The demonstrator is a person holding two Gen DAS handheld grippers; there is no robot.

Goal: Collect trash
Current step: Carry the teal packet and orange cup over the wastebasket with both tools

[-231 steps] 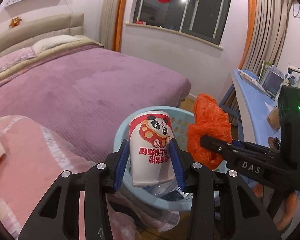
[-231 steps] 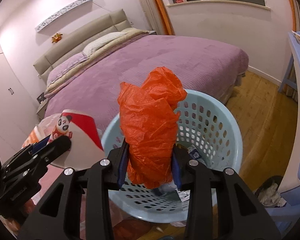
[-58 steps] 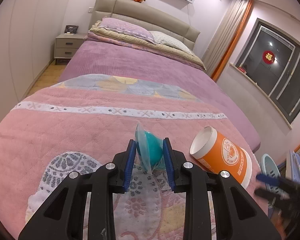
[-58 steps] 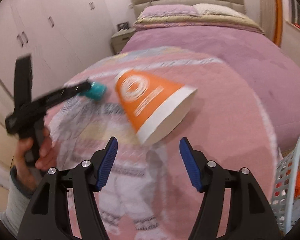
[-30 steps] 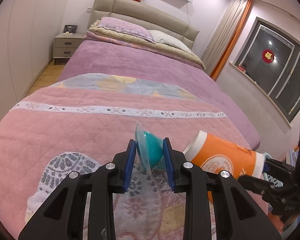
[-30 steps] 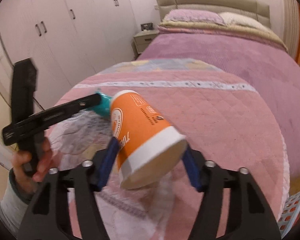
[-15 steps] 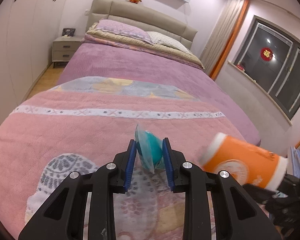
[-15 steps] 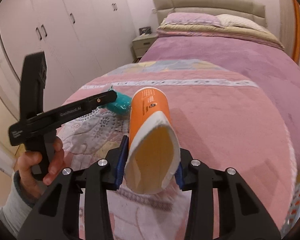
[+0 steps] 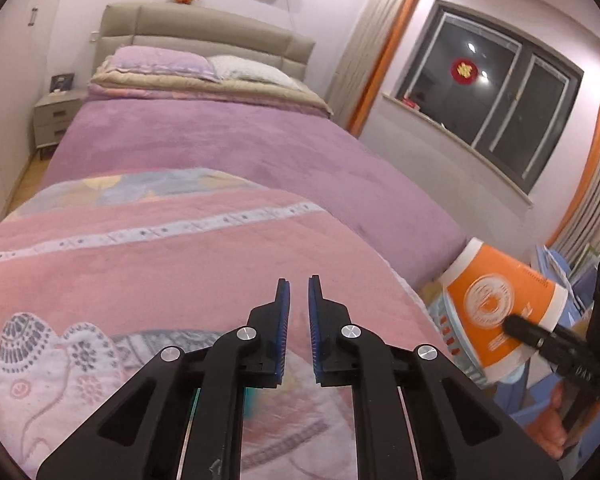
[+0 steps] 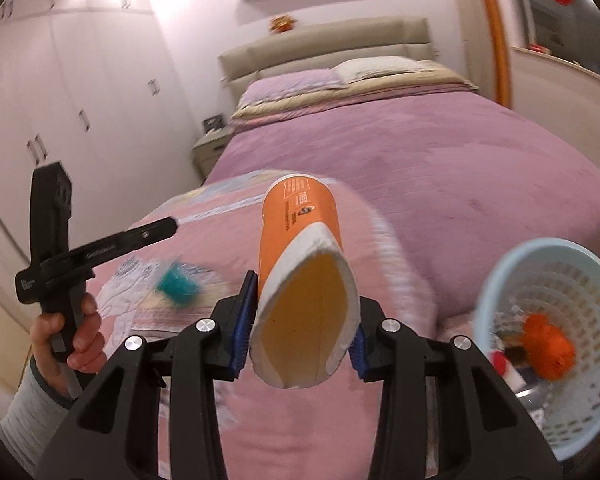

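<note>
- The right gripper (image 10: 304,334) clamps an orange paper cup (image 10: 300,264) near its squashed white rim, the open mouth turned toward the camera and the cup's base pointing away toward the bed (image 10: 420,152).
- The left gripper (image 9: 298,312) has its fingers nearly together with nothing between them, above the pink quilt (image 9: 160,264).
- A teal wrapper (image 10: 178,286), blurred, lies on the quilt just below and right of the left gripper's tip, apart from it.
- A hand (image 10: 68,334) in a grey sleeve holds that gripper's handle at far left.
- A pale blue basket (image 10: 548,264) sits low at right beside the bed, with an orange bag (image 10: 548,346) and other scraps inside.
</note>
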